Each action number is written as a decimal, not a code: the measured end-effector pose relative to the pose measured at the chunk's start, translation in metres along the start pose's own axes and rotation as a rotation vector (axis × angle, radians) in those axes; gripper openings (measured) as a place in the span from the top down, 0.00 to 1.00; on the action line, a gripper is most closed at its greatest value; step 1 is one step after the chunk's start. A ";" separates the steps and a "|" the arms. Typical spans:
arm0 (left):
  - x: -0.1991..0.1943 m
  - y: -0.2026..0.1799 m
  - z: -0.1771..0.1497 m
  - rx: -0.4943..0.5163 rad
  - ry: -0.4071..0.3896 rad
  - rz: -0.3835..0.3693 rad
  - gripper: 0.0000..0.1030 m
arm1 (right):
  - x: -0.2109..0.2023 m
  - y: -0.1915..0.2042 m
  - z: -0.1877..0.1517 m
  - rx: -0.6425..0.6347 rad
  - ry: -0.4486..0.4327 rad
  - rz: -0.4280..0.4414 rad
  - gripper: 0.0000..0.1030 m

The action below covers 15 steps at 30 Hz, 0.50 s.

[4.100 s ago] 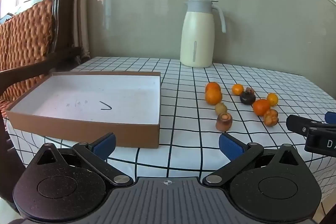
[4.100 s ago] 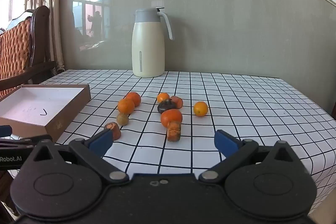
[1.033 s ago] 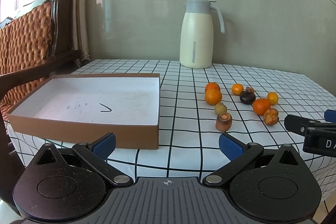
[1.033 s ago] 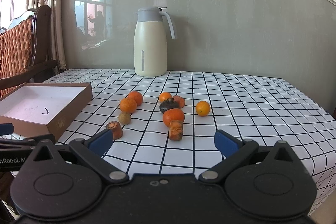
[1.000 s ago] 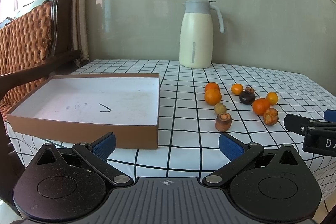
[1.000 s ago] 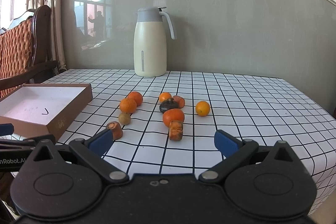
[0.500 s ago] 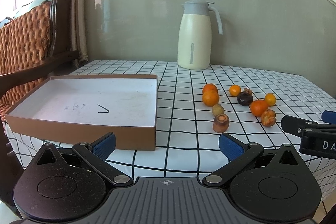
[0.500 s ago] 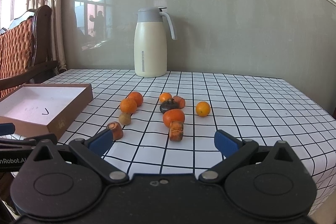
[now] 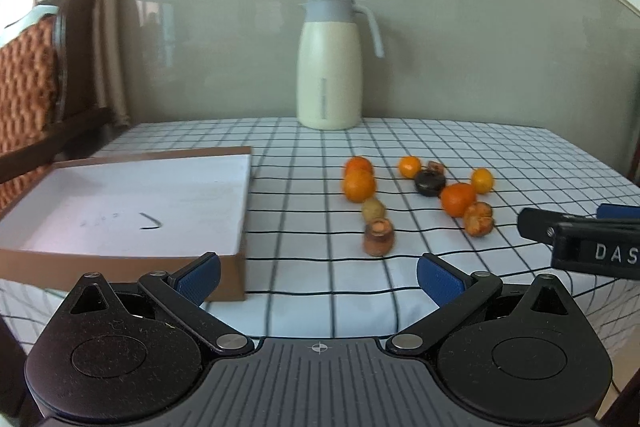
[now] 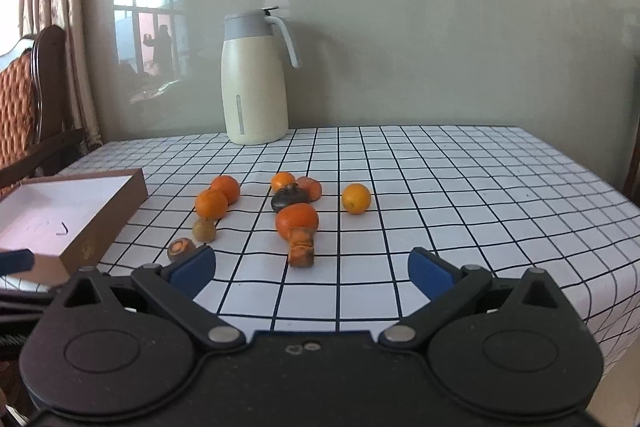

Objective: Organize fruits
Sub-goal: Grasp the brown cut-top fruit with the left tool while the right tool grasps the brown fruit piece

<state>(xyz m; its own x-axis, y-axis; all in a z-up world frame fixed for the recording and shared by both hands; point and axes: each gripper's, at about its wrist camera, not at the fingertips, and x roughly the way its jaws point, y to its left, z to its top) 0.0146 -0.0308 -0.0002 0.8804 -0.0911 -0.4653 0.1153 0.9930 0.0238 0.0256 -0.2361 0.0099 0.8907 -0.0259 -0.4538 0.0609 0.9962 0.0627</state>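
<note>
Several fruits lie loose on the checked tablecloth: oranges (image 9: 359, 185) (image 10: 211, 203), a dark mangosteen (image 9: 429, 181) (image 10: 289, 199), a small brown round fruit (image 9: 373, 209) (image 10: 204, 229) and shrivelled orange-brown pieces (image 9: 378, 237) (image 10: 302, 247). An empty brown cardboard box (image 9: 120, 259) (image 10: 108, 223) with a white floor sits to their left. My left gripper (image 9: 318, 277) is open near the table's front edge, between box corner and fruits. My right gripper (image 10: 311, 271) is open, just short of the nearest shrivelled piece, holding nothing. The right gripper's fingers (image 9: 576, 231) show at the left wrist view's right side.
A cream thermos jug (image 9: 329, 67) (image 10: 254, 83) stands at the back of the table against the grey wall. A wooden chair with an orange cushion (image 9: 28, 87) (image 10: 20, 107) stands at the left, beside curtains. The table's right edge (image 10: 600, 187) drops off.
Both grippers have swung to the right and moved slightly forward, so the fruits and jug slid left in the views. Both stay open. The fruits and box have not moved.
</note>
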 end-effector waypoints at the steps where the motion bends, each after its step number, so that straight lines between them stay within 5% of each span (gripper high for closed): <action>1: 0.003 -0.004 0.001 0.012 -0.001 -0.002 0.00 | 0.002 -0.002 0.001 0.003 0.003 -0.002 0.08; 12: 0.054 -0.034 0.014 0.075 -0.001 -0.037 0.00 | 0.036 -0.015 0.012 0.025 0.077 0.016 0.35; 13: 0.057 -0.035 0.014 0.076 -0.001 -0.040 0.03 | 0.039 -0.016 0.013 0.028 0.083 0.022 0.36; 15: 0.065 -0.038 0.014 0.078 0.005 -0.044 0.23 | 0.047 -0.016 0.015 0.033 0.091 0.027 0.38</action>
<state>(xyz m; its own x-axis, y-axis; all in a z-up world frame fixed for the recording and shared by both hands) 0.0740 -0.0758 -0.0192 0.8712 -0.1341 -0.4723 0.1898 0.9792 0.0720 0.0732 -0.2549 0.0012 0.8475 0.0102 -0.5306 0.0534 0.9931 0.1044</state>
